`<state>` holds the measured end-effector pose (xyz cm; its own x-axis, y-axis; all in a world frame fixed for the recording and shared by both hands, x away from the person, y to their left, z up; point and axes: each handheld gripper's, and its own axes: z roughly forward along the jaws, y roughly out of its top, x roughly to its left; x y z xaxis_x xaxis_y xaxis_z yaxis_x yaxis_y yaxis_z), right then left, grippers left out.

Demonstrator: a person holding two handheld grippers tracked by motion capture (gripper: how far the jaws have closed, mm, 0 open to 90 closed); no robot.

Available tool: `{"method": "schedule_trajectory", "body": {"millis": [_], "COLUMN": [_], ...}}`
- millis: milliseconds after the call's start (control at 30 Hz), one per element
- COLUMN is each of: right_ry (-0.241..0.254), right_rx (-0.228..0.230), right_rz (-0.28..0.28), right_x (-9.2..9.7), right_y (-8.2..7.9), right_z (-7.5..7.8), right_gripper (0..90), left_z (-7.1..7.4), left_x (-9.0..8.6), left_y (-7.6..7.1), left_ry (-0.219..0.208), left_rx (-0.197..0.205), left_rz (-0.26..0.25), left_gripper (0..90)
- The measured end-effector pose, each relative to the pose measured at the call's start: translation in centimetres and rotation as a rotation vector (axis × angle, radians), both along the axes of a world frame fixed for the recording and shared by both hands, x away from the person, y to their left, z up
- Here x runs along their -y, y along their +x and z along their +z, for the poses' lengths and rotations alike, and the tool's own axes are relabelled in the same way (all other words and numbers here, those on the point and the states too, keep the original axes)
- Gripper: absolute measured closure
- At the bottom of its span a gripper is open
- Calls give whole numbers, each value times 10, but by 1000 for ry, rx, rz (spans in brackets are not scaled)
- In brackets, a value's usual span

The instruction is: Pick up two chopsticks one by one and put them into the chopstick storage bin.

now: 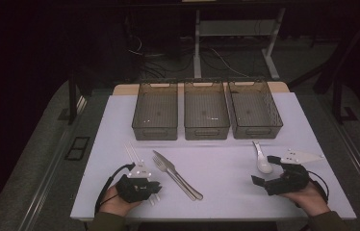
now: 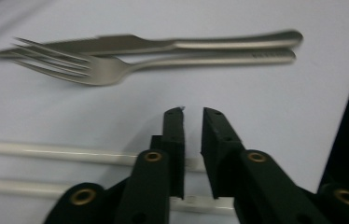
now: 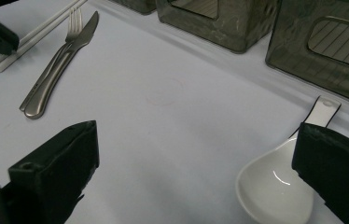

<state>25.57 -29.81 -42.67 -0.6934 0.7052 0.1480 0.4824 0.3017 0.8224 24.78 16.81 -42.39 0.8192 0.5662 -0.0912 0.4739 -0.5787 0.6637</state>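
Two white chopsticks [image 1: 132, 151] lie at the table's left, and my left gripper [image 1: 156, 186] rests low over their near ends. In the left gripper view its jaws [image 2: 193, 112] stand a narrow gap apart, with the chopsticks [image 2: 46, 150] running crosswise under them and nothing pinched. A steel fork [image 2: 98, 70] and knife [image 2: 130, 44] lie side by side just beyond. My right gripper [image 1: 266, 170] is open wide at the right, around the bowl of a white ceramic spoon [image 1: 260, 151]. In the right gripper view the spoon [image 3: 275, 186] lies beside the right jaw of my right gripper [image 3: 196, 135].
Three dark see-through bins [image 1: 155, 110] [image 1: 206, 110] [image 1: 255, 109] stand in a row at the back of the white table [image 1: 226, 192]. The fork [image 1: 161, 163] and knife [image 1: 178, 178] lie diagonally at centre left. A grey three-cornered plate [image 1: 303, 155] tops the right gripper.
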Motion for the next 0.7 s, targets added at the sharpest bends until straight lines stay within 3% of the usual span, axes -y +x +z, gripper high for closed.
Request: {"method": "schedule_trajectory", "body": {"millis": [167,200,233,400,533,700], "right_ry": [-1,-1,-1,-5,-6,-5], "right_rx": [-2,-2,-2,-3,-7,-12], "right_rz": [0,-2,-2,-5,-5,-10], "right_x": [0,0,0,-1,-1,0], "right_y": [0,0,0,1,1,1], "right_z": [0,0,0,-1,-1,-1], "right_gripper": [8,8,8,8,8,8], "left_z": [10,12,13,17,14,6], "left_x": [-20,-24,-28,-45,-55,-65], "left_y": [8,11,14,35,55,78], "left_ry": [-28,-30,-27,-3,15,14], "left_rx": [51,60,65,80,76,50], "left_rz": [119,150,186,340,430,513], "left_gripper": [640,576,576,395,372,434]}}
